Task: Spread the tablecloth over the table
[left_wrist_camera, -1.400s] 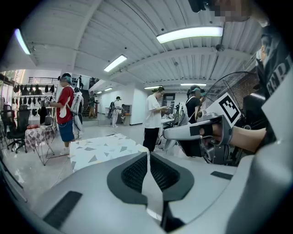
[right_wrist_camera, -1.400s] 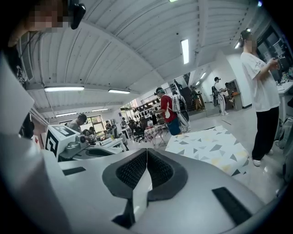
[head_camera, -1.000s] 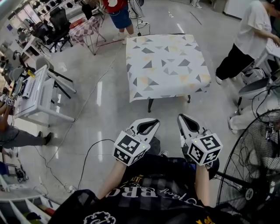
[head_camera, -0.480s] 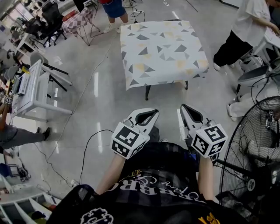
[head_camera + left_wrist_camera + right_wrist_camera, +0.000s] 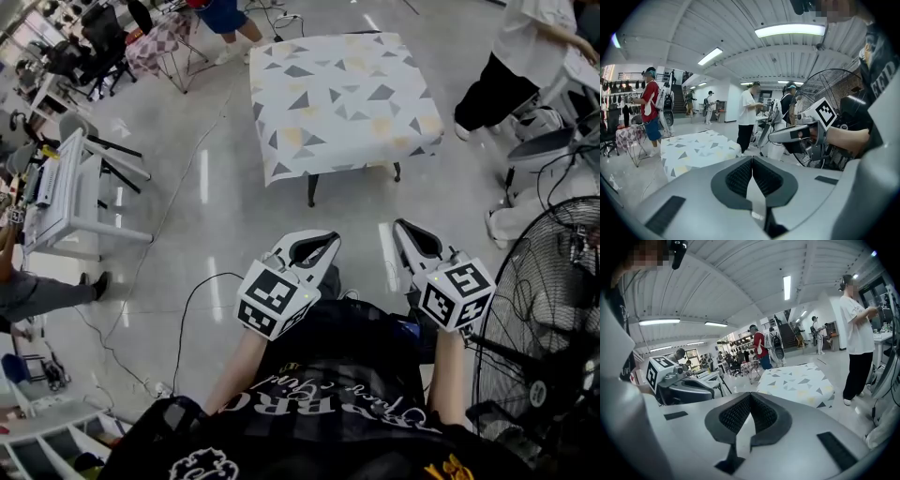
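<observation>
**Head view:** One tablecloth (image 5: 342, 98) lies over a square table on the far side of the shiny floor, well apart from both grippers. It is white, scattered with grey, dark and pale yellow triangles. Its top looks flat, and its edges hang down on the near and left sides. Two dark table legs (image 5: 311, 192) show under the near hem. Nearer the camera, the left gripper (image 5: 330, 242) and the right gripper (image 5: 401, 228) are held side by side in front of the person's dark shirt, pointing towards the table. Each carries one marker cube (image 5: 274, 300). One large wire fan (image 5: 553, 309) stands at the right. Three other people are partly in view. One in a white top (image 5: 525, 66) is beside the table's right side, one in blue shorts (image 5: 220, 14) is beyond it, and one is at the left edge.

**Left gripper view:** The jaws are pressed together, with nothing between them. The patterned cloth sits beyond them on the left, and one person in a red shirt (image 5: 650, 101) stands near it. The other gripper shows on the right in front of the fan.

**Right gripper view:** Here too the jaws meet tip to tip and hold nothing. The cloth-covered table lies straight ahead, with the white-topped person just to its right.
</observation>
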{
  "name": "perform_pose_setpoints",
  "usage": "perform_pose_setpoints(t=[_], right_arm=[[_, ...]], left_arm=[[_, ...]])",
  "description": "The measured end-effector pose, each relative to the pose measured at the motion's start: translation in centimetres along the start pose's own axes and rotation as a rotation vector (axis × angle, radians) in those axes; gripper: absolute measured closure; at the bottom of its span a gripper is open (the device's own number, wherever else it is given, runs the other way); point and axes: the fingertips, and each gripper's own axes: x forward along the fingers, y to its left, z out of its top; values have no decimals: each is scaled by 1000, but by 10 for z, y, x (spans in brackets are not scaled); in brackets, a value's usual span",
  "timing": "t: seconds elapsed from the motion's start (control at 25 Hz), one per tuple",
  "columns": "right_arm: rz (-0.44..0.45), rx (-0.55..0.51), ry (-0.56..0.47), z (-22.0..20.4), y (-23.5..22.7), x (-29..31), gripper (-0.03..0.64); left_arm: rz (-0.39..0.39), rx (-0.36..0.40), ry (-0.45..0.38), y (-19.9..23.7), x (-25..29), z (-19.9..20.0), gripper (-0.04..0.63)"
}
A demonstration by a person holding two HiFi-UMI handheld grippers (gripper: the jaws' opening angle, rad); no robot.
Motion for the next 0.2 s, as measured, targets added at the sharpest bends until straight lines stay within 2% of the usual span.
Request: perform_pose_setpoints(t=[0.2], right_arm=[[-6,21,0,-3,-9,-6,603]], left_arm=[[-1,-6,7,-4,5,0,575]])
